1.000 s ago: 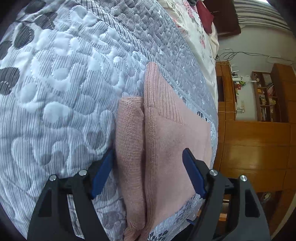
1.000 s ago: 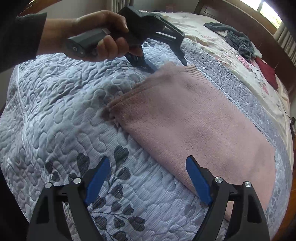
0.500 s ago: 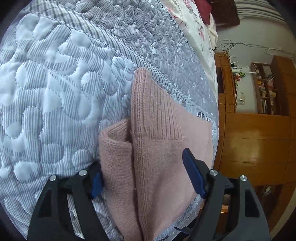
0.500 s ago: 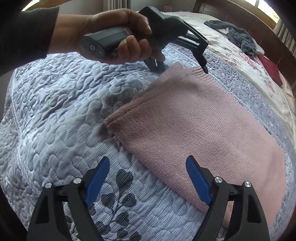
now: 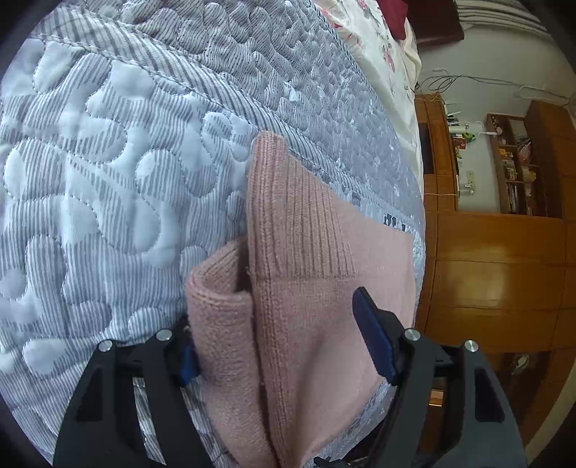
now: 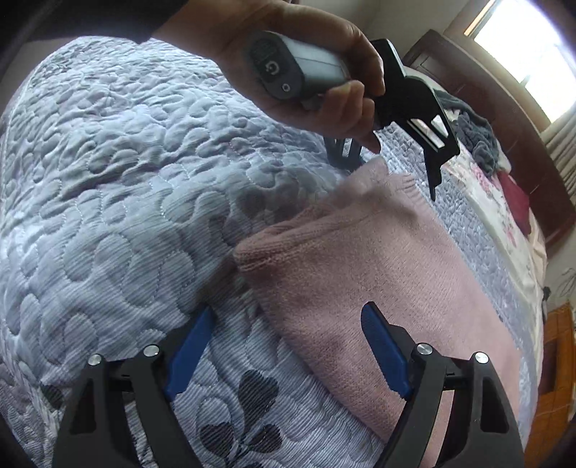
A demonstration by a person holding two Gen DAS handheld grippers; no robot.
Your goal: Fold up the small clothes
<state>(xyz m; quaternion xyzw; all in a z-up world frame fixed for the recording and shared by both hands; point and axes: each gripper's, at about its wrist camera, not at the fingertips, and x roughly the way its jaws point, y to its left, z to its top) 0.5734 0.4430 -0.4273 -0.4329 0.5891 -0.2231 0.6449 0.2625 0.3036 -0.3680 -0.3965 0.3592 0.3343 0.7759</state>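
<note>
Seeing pink knit garment (image 5: 309,288) already folded at centre-right on the quilt (image 5: 108,162); I've left gripper (image 5: 284,345) spread around its near corner, right gripper (image 6: 288,345) spread, empty. Final fold remains, I judge.

Pink knit sweater (image 5: 309,316); grey-striped quilt (image 5: 108,187); blue-padded black claws.

Black angular frames on both hand-held grippers: left hand-held gripper (image 5: 284,334), right hand-held gripper (image 6: 286,345). Blue pads (image 6: 383,354) inside the fingers, silver screws (image 6: 424,348) at the joints. Grey handle (image 6: 288,70) with round button markings. Dark sleeve (image 6: 90,18) above.
</note>
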